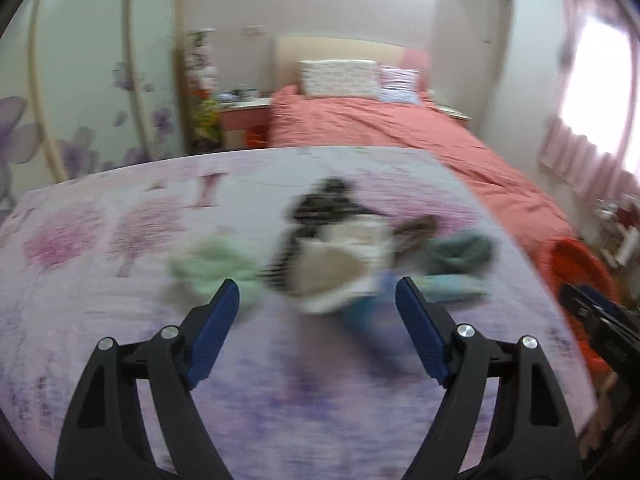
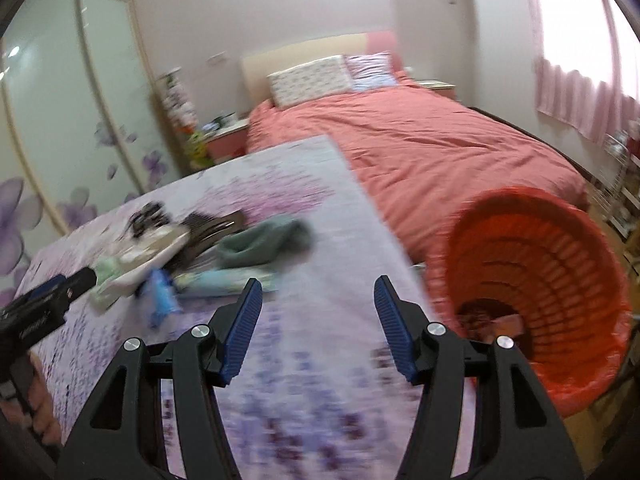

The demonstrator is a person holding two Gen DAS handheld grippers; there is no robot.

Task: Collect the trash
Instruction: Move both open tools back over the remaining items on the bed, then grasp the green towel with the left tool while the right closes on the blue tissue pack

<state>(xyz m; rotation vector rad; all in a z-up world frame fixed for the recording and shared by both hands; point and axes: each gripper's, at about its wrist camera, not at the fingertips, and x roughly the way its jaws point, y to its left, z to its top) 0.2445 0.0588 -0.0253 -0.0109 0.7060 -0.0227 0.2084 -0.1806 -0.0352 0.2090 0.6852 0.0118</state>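
A blurred heap of trash lies on the floral-covered table (image 1: 120, 280): a white and beige wrapper (image 1: 340, 264), a pale green crumpled piece (image 1: 212, 264), a grey-green wad (image 1: 460, 252), a black striped piece (image 1: 324, 204). My left gripper (image 1: 318, 304) is open and empty just short of the heap. My right gripper (image 2: 318, 300) is open and empty over the table (image 2: 320, 360), with the grey-green wad (image 2: 264, 244) and a blue wrapper (image 2: 162, 294) to its front left. An orange bin (image 2: 560, 280) with some trash at its bottom stands to its right.
A bed with a salmon cover (image 2: 440, 148) lies behind the table and bin. A wardrobe with flower-print doors (image 2: 60, 120) stands at left. A bedside table (image 1: 244, 116) is at the back. Pink curtains (image 2: 580, 92) hang at right. The left gripper shows at the left edge of the right wrist view (image 2: 44, 304).
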